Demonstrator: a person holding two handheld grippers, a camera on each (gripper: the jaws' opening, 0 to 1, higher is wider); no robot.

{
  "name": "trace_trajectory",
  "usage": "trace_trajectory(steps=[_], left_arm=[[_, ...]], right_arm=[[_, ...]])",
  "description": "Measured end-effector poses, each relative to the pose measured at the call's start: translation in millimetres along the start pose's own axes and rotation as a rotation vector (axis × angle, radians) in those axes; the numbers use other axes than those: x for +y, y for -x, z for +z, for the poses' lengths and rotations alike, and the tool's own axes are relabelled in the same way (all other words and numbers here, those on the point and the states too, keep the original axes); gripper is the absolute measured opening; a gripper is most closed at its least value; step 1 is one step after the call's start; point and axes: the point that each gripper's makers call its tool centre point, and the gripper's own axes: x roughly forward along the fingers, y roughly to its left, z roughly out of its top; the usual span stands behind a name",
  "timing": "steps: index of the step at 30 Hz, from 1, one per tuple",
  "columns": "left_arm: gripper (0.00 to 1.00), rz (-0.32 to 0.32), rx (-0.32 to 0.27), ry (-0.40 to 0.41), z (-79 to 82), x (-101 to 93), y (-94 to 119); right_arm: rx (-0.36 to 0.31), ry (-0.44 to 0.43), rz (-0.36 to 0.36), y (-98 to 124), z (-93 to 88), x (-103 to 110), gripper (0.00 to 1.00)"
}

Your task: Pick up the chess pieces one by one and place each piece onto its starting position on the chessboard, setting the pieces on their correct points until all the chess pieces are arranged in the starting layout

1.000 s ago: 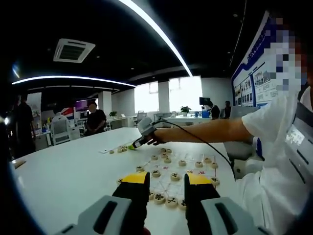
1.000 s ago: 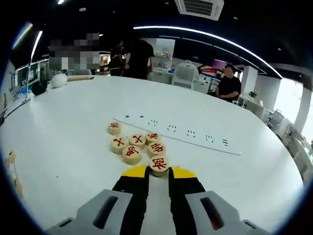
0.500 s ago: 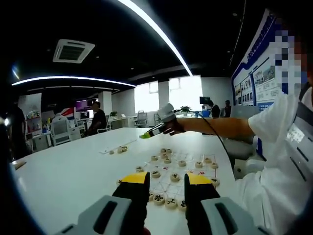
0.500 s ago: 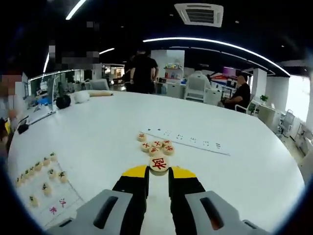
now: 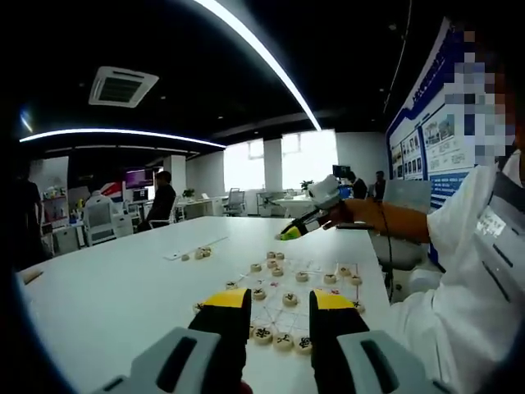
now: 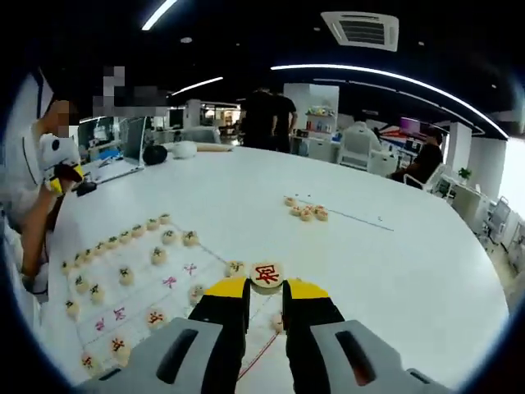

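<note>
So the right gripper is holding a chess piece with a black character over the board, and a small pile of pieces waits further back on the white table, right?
Not quite: the chess piece between the right gripper fingers bears a red character, not black, as the right gripper view shows. The rest holds: it is over the chessboard, and a small pile of pieces waits further back on the white table.

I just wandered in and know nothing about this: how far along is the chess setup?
Partly done. A row of black-marked pieces already sits along one edge of the chessboard. In hand: the right gripper holds a red-marked piece over the board. Left to do: a small pile of pieces waits farther off on the white table. The left gripper hangs open, empty, above the board.
</note>
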Motion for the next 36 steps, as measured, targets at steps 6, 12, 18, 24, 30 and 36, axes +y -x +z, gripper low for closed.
trace_trajectory(steps=[6, 12, 18, 24, 30, 36], left_arm=[[0.30, -0.011, 0.003, -0.006, 0.2, -2.8, -1.3], [0.30, -0.010, 0.005, -0.006, -0.1, -2.9, -2.7], [0.30, -0.008, 0.005, -0.006, 0.0, -3.1, -2.5], [0.30, -0.006, 0.005, -0.006, -0.9, -2.5, -1.6], [0.30, -0.004, 0.003, -0.006, -0.8, -2.2, -0.7], [0.30, -0.003, 0.001, -0.008, -0.2, -2.1, -0.4]], right_arm=[[0.052, -0.023, -0.009, 13.2, -30.4, 3.0, 0.17], [0.077, -0.063, -0.028, 11.9, -48.2, -8.3, 0.17], [0.093, -0.073, -0.023, 1.5, -54.7, -6.7, 0.17], [0.112, -0.051, -0.019, -4.8, -58.6, -2.9, 0.17], [0.119, -0.055, -0.024, -8.8, -61.4, -7.6, 0.18], [0.114, -0.063, -0.012, -10.0, -62.9, -7.5, 0.19]])
